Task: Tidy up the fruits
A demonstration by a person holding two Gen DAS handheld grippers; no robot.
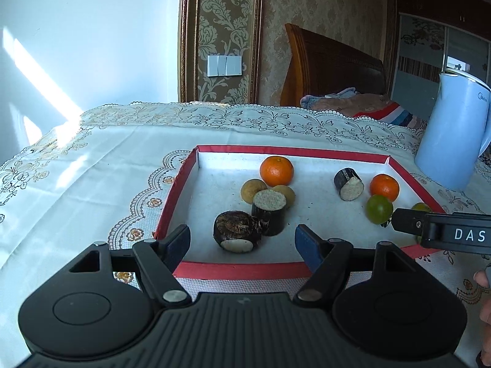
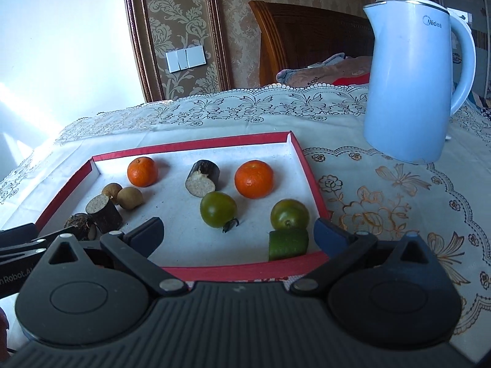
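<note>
A red-rimmed tray [image 1: 181,181] with a white floor holds the fruit. My left gripper [image 1: 242,247] stands open at the tray's near edge. A dark root-like chunk [image 1: 236,230] lies just ahead between its fingers, untouched. Behind the chunk stand a cut sugarcane piece [image 1: 269,211], two longans [image 1: 253,189] and an orange [image 1: 276,171]. My right gripper [image 2: 239,237] is open over the near right part of the tray [image 2: 310,171]. A green cane piece [image 2: 288,243] lies by its right finger. Two green tomatoes [image 2: 218,209] [image 2: 290,214] sit ahead of it.
A pale blue kettle [image 2: 414,82] stands on the lace tablecloth [image 2: 383,199] right of the tray. Another orange [image 2: 253,179] and a cane piece [image 2: 202,178] lie mid-tray. The right gripper [image 1: 399,222] reaches in from the right in the left wrist view.
</note>
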